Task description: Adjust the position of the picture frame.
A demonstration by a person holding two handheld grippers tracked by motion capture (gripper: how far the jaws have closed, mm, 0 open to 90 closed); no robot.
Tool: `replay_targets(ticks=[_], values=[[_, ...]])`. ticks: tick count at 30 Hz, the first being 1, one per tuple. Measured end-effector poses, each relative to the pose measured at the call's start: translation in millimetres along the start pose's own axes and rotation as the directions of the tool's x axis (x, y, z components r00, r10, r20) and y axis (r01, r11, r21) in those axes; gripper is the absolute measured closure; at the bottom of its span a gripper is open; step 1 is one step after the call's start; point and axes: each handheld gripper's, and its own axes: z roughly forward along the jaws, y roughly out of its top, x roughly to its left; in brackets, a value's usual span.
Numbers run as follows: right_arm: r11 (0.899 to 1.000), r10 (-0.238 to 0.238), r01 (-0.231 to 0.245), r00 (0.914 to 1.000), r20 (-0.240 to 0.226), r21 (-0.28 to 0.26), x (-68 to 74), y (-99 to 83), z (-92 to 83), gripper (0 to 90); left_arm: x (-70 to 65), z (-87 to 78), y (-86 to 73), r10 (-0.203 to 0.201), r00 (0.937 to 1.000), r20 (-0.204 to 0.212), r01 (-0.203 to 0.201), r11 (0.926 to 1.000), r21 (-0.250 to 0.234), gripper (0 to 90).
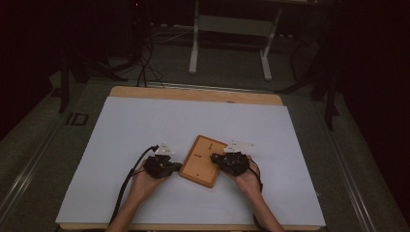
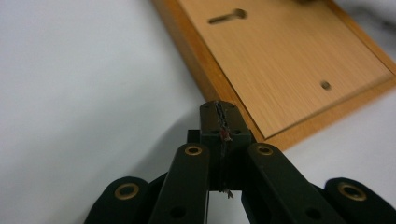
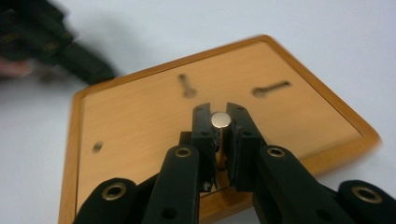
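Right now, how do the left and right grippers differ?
The left gripper has its jaws shut with nothing between them; the right gripper is shut on a small metal pin. The left gripper sits at the wooden board's near edge, over the white table cover; the right gripper is over the board's face, near its keyhole slots. Both are black, hand-held and point at the same board.

orange-brown wooden board (image 1: 203, 161), white table cover (image 1: 145, 125)

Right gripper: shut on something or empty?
Shut on a small metal pin. In the right gripper view the right gripper clamps it on both sides, above the wooden board.
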Motion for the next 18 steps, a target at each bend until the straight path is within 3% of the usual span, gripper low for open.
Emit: replay_targets(ticks=[4,6,8,15,18], values=[[0.996,0.084,-0.084,0.9928,0.085,-0.002,-9.9,-2.0,0.6,82.6,-15.1,5.9,3.0,0.030,0.9986,0.044,-0.030,0.9995,-0.007,89.9],[0.991,0.131,-0.130,0.9862,0.101,-0.015,-14.4,-3.3,0.7,82.2,-21.0,6.9,4.8,0.043,0.9972,0.062,-0.042,0.9990,-0.013,89.9],[0.990,0.144,-0.143,0.9828,0.116,-0.017,-15.4,-2.3,1.1,82.3,-24.4,7.2,5.8,0.053,0.9959,0.073,-0.053,0.9985,-0.013,90.0],[0.986,0.170,-0.169,0.9832,0.068,-0.019,-18.8,-2.6,1.5,82.0,-30.6,6.0,5.4,0.080,0.9908,0.109,-0.081,0.9967,0.009,90.0],[0.984,0.178,-0.177,0.9829,0.047,-0.017,-20.1,-2.3,2.0,81.7,-40.3,5.8,6.1,0.100,0.9905,0.094,-0.103,0.9943,0.026,89.9]])
